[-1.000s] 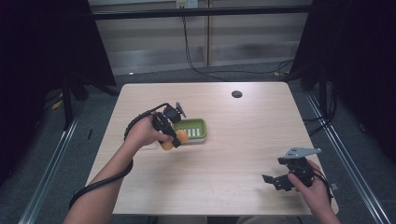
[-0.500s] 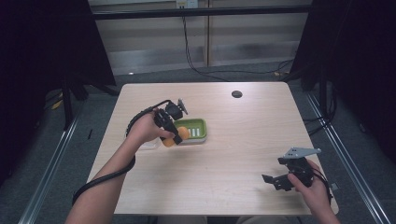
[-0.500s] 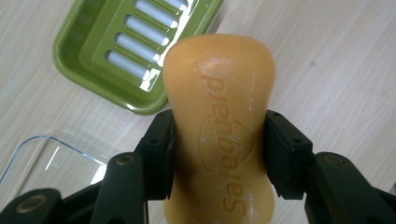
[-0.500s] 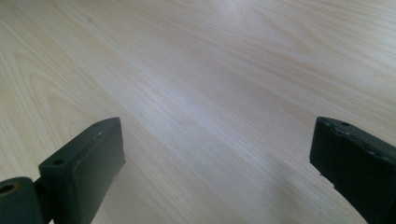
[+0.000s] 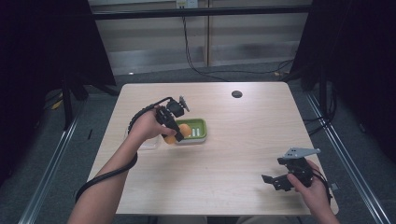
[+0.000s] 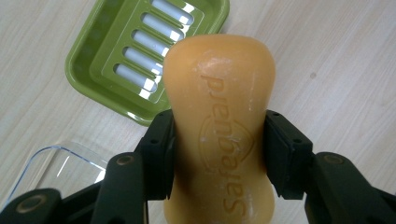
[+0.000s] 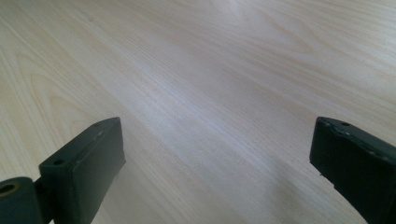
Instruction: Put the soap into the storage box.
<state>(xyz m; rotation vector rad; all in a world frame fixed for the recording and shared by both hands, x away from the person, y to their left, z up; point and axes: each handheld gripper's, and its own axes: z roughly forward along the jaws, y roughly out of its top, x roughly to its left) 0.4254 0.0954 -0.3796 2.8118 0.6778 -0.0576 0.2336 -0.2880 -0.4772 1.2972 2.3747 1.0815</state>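
My left gripper (image 5: 173, 133) is shut on an orange bar of soap (image 6: 219, 126), clamped at its narrow waist with embossed lettering facing the camera. The soap (image 5: 180, 132) hangs over the near left end of a green slotted soap dish (image 5: 198, 129). In the left gripper view the dish (image 6: 98, 60) lies just beyond the soap, upper left. My right gripper (image 5: 275, 181) stands open near the table's front right, and its own view has bare wood between its jaws (image 7: 215, 154).
A clear plastic lid or tray (image 6: 51, 163) lies by the dish on the near left side, partly under the left hand (image 5: 144, 126). A dark round grommet (image 5: 236, 94) sits at the back of the wooden table (image 5: 243, 140).
The left gripper has carried the soap slightly right and forward, closer over the dish. The right gripper has stayed still.
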